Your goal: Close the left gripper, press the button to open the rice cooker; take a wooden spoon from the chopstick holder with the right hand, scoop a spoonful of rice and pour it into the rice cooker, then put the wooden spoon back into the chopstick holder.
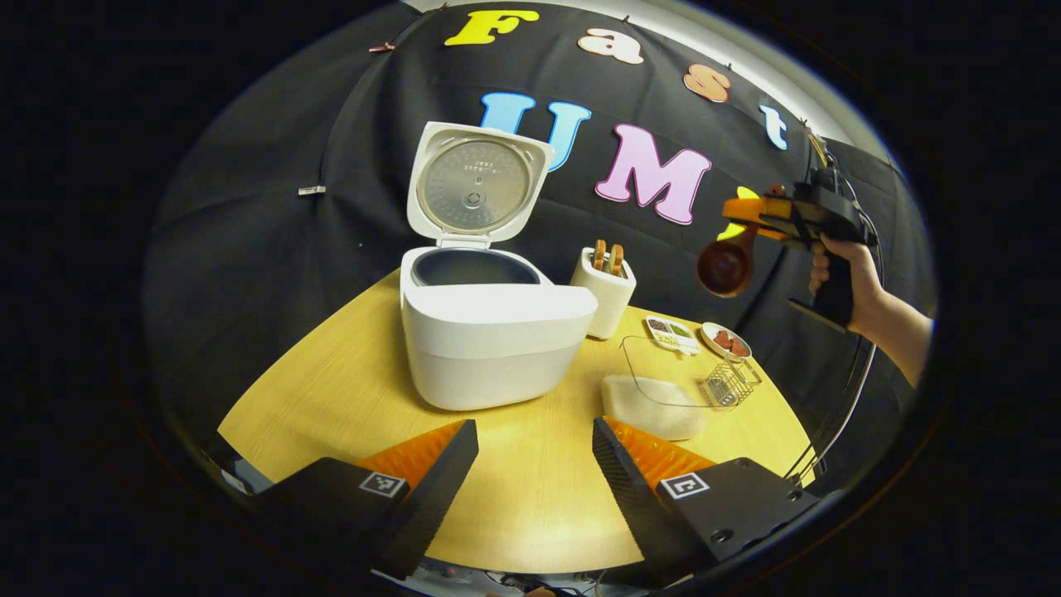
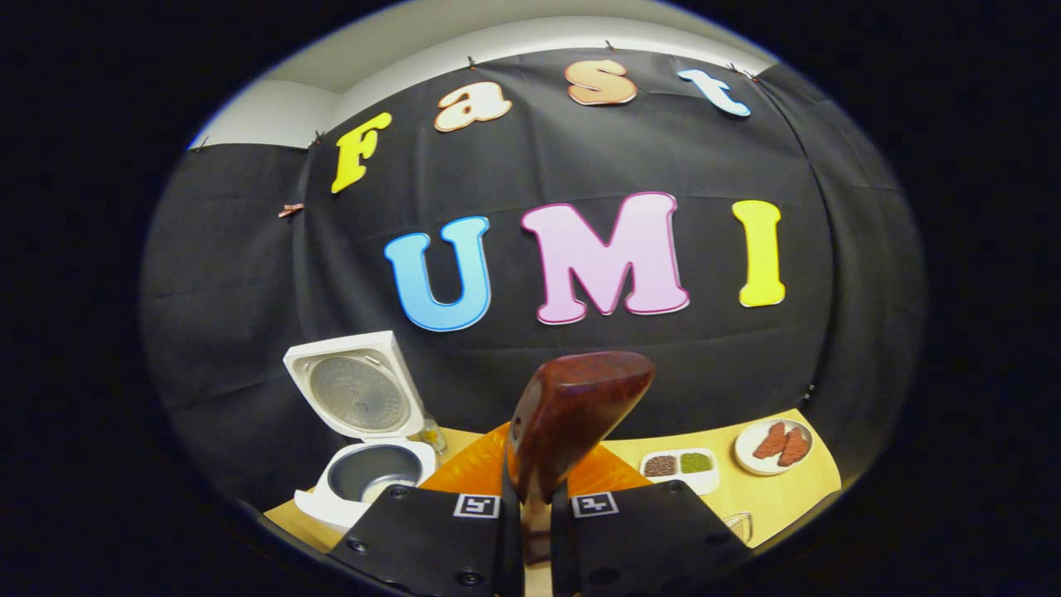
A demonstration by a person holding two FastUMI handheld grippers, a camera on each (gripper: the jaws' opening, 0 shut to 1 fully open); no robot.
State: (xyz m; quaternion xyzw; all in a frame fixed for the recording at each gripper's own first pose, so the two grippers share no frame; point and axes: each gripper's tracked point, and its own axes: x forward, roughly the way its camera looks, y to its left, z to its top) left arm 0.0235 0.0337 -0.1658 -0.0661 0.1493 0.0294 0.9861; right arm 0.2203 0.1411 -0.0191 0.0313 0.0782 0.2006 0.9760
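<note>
While the rice cooker [image 1: 489,332] stands open at centre frame, the right gripper [image 2: 535,506] clamps the wooden spoon [image 2: 572,414].
Left gripper [image 1: 535,452] has its fingers spread wide over the bare table [image 1: 331,398] at lower frame, holding nothing; right of the cooker sits the chopstick holder [image 1: 605,290]; at upper right of the left gripper view a hand [image 1: 845,278] lifts the spoon, bowl hanging down; a glass container of rice [image 1: 655,398] lies lower right.

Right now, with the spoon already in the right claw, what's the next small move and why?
Probably lower the right claw toward the rice in the glass container. The wooden spoon looks empty and held high, and the rice cooker lid already stands open.
</note>
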